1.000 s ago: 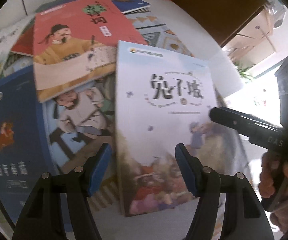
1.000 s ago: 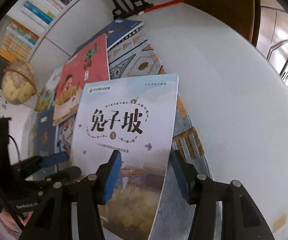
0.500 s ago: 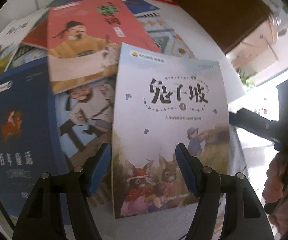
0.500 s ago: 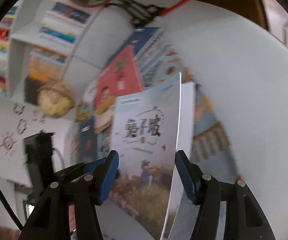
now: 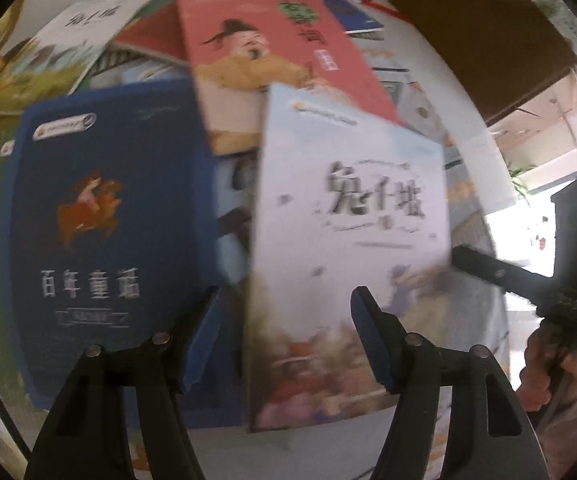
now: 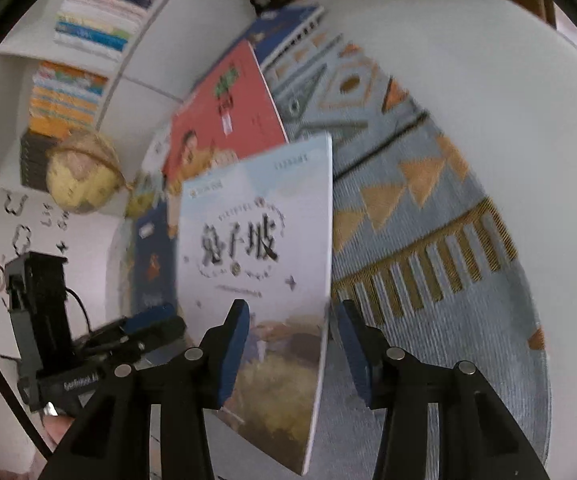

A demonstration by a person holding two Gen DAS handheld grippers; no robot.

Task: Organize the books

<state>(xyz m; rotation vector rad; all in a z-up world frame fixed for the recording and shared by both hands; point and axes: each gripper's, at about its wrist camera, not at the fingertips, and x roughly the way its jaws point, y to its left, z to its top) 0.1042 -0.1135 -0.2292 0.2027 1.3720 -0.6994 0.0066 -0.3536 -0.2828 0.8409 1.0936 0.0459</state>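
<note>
Item one, the white table (image 6: 508,128): it carried a patterned cloth (image 6: 416,208) and, across the cloth's far side, your loose spread of books.

Item two, the spread: a dark blue book (image 5: 104,216) lay flat nearest the left gripper, a red book (image 5: 272,52) overlapped above it, and a pale book with a green scene (image 5: 68,44) sat at the far left.

Item three, the pale blue book (image 6: 256,248), the one you were working on: it stood tilted, its right edge raised off the cloth, its left edge down among the others.

Item four, your right gripper (image 6: 292,352): the jaws were closing with the book's lower right edge between the pads. The blur left it uncertain whether either pad touched the cover; a gap appeared to remain on the outer side.

Item five, your left gripper (image 5: 284,340): it hovered half-wide above the same book's lower left corner, holding nothing.

Risks noted: the thin cover curved at the raised edge, so a pinch near the corner could have caught only the cover and let the pages sag or fan. The book leaned toward the spread; a slipped grip would have dropped it onto the dark blue book and disturbed the overlap.
</note>
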